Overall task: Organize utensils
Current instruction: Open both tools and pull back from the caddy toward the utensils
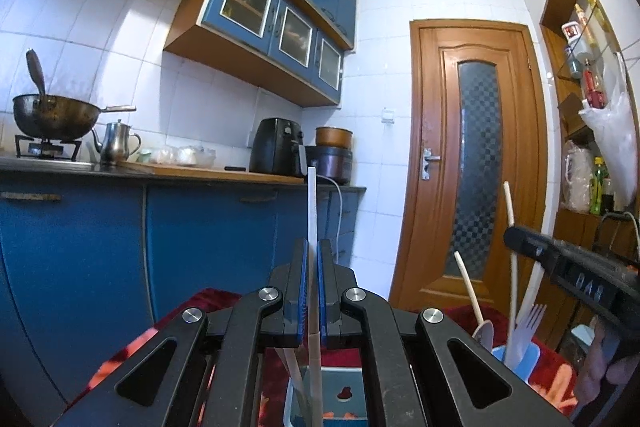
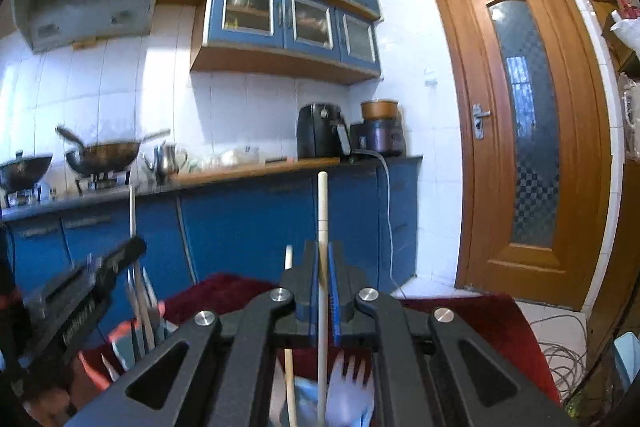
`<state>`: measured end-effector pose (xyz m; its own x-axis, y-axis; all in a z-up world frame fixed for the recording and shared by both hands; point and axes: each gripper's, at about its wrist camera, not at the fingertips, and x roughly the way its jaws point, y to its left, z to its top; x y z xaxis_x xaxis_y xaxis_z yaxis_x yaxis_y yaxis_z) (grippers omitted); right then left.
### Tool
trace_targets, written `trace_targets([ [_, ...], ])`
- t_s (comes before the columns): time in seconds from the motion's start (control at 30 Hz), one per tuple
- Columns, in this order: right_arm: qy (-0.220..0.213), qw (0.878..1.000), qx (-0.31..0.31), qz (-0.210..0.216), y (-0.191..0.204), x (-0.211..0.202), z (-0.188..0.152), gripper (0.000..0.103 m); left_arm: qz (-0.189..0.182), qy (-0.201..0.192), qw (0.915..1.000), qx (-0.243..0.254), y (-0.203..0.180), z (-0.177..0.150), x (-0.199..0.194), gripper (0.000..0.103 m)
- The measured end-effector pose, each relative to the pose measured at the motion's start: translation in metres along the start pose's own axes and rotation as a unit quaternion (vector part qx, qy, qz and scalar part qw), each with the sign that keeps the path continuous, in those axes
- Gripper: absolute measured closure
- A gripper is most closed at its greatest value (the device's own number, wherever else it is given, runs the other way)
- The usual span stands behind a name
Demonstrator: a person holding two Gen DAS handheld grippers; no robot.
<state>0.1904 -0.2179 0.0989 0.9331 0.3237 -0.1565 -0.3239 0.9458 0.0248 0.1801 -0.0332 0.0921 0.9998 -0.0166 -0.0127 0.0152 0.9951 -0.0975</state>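
Utensils stand in two cups on a dark red cloth (image 1: 224, 301), and I hold one in each claw.

My left claw (image 1: 313, 259) is clenched on a thin white stick (image 1: 311, 203), maybe a chopstick. It stands straight up between the blue pads (image 1: 303, 291). Its low end goes down toward a white and blue cup (image 1: 344, 393) right under the claw. Another pale stick leans in that cup beside it.

To the right in the left view is a light blue cup (image 1: 524, 363). It holds a white plastic fork (image 1: 526, 327) with its prongs up, a wooden spoon (image 1: 474, 301) that leans left, and a long pale stick. My right claw (image 1: 520, 239) comes in from the right edge, near the top of that stick.

In the right view, my right claw (image 2: 323, 267) is clenched on a pale wooden stick (image 2: 322, 203). It stands straight up between the pads. Below the claw I see the white fork (image 2: 352, 383) and one more stick, all blurry. My left claw (image 2: 132, 251) is at the left, blurry too, above a cup with an orange rim (image 2: 120, 333) and sticks in it.

Far behind is the kitchen worktop (image 1: 208, 173) with a wok (image 1: 56, 117), a metal kettle (image 1: 116, 143) and a black air fryer (image 1: 278, 147). A brown door (image 1: 476, 163) is on the right.
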Motion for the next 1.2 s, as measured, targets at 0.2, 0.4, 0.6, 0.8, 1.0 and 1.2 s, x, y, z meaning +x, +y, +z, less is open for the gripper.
trace_targets([
  [0.2, 0.030, 0.999, -0.012, -0.001, 0.003, -0.015, -0.011, 0.096, -0.013, 0.017, 0.9998, 0.002, 0.000, -0.002, -0.001, 0.099],
  [0.4, 0.043, 0.999, 0.015, 0.016, 0.005, -0.024, -0.008, 0.075, -0.021, 0.038, 0.9990, 0.006, -0.002, -0.001, -0.007, 0.089],
  [0.6, 0.023, 0.999, 0.040, 0.015, 0.005, -0.043, 0.002, 0.063, -0.021, 0.049, 0.9986, 0.008, 0.003, 0.004, -0.024, 0.075],
  [0.8, 0.013, 0.997, 0.077, 0.010, 0.003, -0.071, 0.011, 0.061, -0.032, 0.074, 0.9966, 0.017, 0.007, 0.020, -0.049, 0.075],
  [1.0, 0.042, 0.995, 0.089, -0.003, 0.007, -0.099, 0.011, 0.061, -0.043, 0.104, 0.9935, 0.021, 0.010, 0.029, -0.074, 0.075],
  [1.2, 0.070, 0.991, 0.110, -0.005, 0.010, -0.129, 0.003, 0.061, -0.053, 0.157, 0.9860, 0.015, 0.012, 0.025, -0.094, 0.074],
])
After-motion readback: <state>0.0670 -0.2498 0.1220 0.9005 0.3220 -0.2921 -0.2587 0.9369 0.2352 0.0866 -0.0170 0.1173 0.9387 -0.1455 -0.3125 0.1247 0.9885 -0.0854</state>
